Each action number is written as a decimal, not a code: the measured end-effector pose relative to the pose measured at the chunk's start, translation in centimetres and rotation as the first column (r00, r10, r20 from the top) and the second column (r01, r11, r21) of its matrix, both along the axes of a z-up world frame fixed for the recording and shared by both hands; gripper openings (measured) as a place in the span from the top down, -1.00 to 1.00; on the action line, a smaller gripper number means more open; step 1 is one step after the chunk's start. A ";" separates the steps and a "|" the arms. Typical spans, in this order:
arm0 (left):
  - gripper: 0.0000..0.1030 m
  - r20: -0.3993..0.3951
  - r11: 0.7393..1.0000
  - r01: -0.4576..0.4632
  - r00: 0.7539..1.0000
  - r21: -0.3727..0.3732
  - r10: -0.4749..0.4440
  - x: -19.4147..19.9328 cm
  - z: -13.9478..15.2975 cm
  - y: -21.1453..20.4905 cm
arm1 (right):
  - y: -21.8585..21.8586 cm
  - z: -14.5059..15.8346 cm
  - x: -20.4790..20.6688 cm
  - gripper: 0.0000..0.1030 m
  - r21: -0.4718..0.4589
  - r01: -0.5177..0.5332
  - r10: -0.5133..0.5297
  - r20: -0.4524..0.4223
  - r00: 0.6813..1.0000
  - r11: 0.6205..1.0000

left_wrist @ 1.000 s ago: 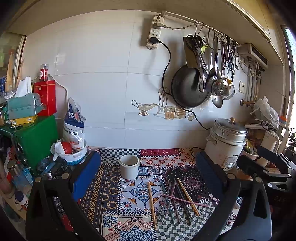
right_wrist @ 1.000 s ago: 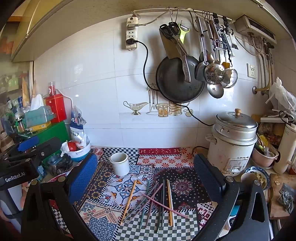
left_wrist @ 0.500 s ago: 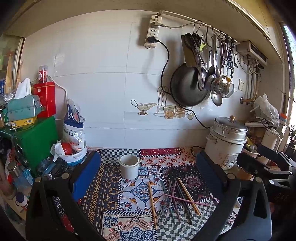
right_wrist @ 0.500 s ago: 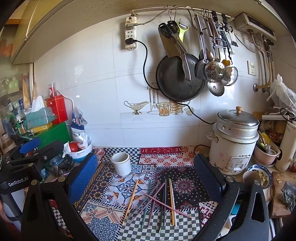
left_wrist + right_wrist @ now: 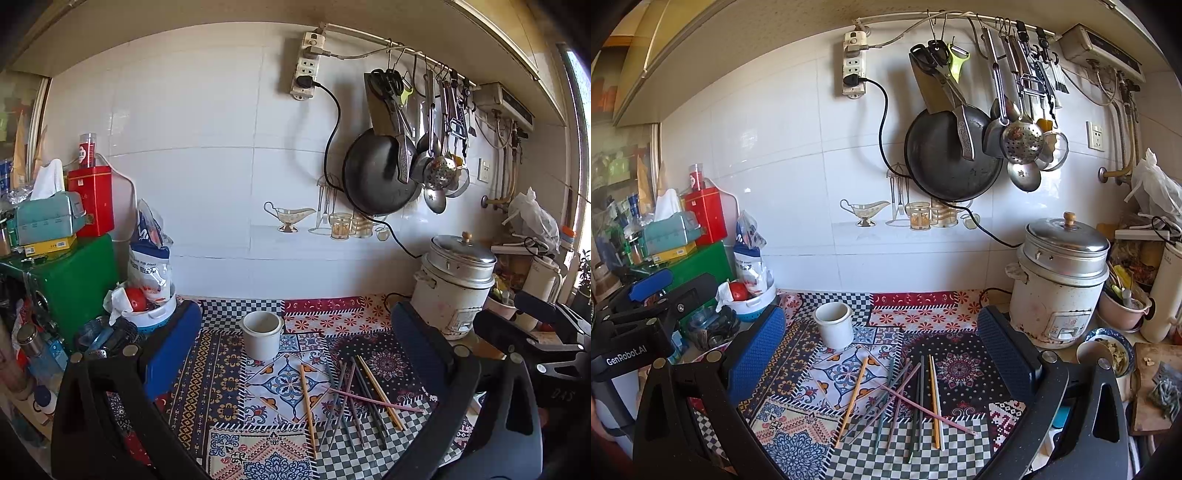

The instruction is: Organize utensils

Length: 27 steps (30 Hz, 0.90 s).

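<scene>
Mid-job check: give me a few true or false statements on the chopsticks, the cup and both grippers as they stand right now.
1. The chopsticks lie loose on the patterned cloth. True.
2. The white cup holds several chopsticks. False: it looks empty.
3. The right gripper grips a chopstick. False: its jaws are wide open, holding nothing.
4. The left gripper is open and holds nothing. True.
5. The cup lies tipped over. False: it stands upright.

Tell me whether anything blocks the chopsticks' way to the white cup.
Nothing visible does. The scattered chopsticks lie on the patterned cloth just in front of the white ceramic cup, with only bare cloth between them.
</scene>
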<state>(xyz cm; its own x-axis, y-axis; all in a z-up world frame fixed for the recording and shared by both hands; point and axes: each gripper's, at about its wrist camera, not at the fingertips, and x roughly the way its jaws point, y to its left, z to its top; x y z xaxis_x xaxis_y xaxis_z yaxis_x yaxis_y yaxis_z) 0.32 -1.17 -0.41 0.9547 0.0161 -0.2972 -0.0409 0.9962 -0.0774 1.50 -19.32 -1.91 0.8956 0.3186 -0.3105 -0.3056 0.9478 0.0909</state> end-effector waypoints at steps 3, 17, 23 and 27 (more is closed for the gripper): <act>-1.00 0.000 1.000 0.000 1.000 0.001 0.000 0.0 0.0 0.0 | 0.2 0.0 0.1 -1.00 -0.003 -0.002 0.002 0.000 1.000 1.000; -1.00 -0.002 1.000 -0.002 1.000 -0.004 0.002 0.4 0.0 0.8 | 1.1 0.1 0.3 -1.00 -0.012 -0.005 0.005 0.000 1.000 1.000; -1.00 -0.012 1.000 0.001 1.000 -0.011 -0.002 0.9 -0.4 1.0 | 1.3 -0.1 0.5 -1.00 -0.015 -0.007 0.006 -0.004 1.000 1.000; -1.00 -0.029 1.000 0.013 0.999 -0.016 -0.013 1.6 -0.7 1.1 | 1.1 -0.4 1.0 -1.00 -0.025 0.001 -0.002 -0.012 1.000 1.000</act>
